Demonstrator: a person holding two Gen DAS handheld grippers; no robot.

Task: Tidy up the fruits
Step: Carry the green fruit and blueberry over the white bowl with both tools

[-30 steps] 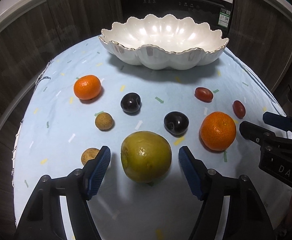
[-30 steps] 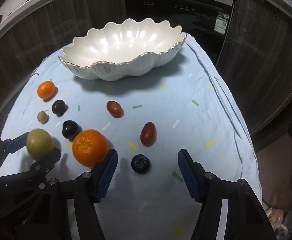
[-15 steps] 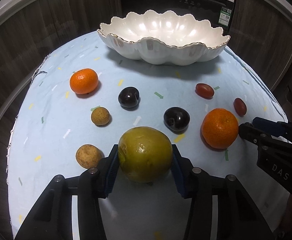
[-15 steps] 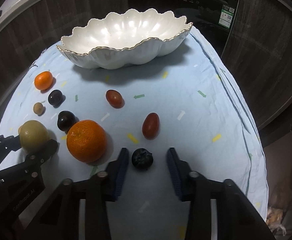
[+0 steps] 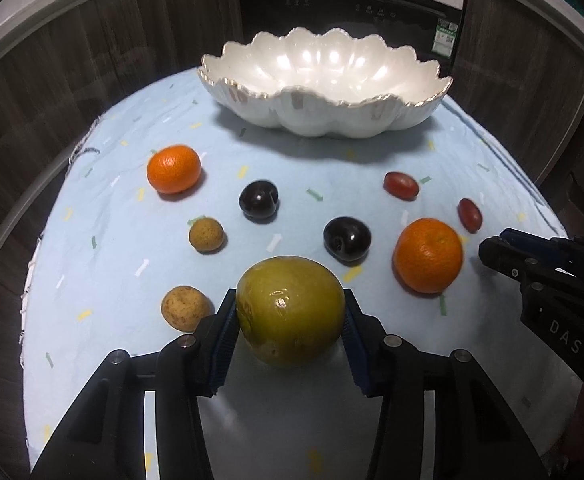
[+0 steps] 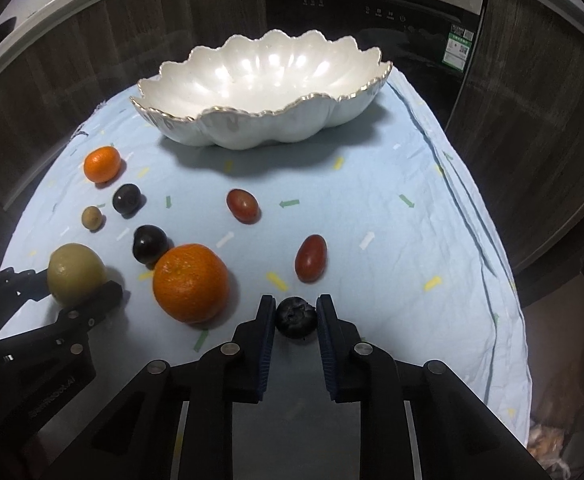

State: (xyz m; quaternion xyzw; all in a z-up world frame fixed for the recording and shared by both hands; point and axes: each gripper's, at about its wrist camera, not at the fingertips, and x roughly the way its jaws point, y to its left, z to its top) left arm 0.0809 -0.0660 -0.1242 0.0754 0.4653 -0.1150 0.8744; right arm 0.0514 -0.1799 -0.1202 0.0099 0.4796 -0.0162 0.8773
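Note:
My left gripper [image 5: 291,326] is shut on a large yellow-green fruit [image 5: 290,310], which also shows in the right wrist view [image 6: 76,274]. My right gripper [image 6: 295,314] is shut on a dark blueberry [image 6: 295,317]. A white scalloped bowl [image 5: 319,114] stands empty at the back of the table; it also shows in the right wrist view [image 6: 260,128]. On the light blue cloth lie two oranges [image 5: 427,254] [image 5: 174,168], two dark plums [image 5: 347,238] [image 5: 258,200], two red grape tomatoes [image 6: 311,258] [image 6: 243,205] and two small brown fruits [image 5: 184,307] [image 5: 206,234].
The light blue cloth [image 6: 391,208] covers a small table with edges close at left, right and front. Dark wooden cabinets and an oven [image 6: 375,12] stand behind. My right gripper body [image 5: 551,280] sits just right of the near orange.
Both grippers went from open to shut: the left closed on the yellow-green fruit, the right on the blueberry. Both views now sit slightly higher and nearer the bowl.

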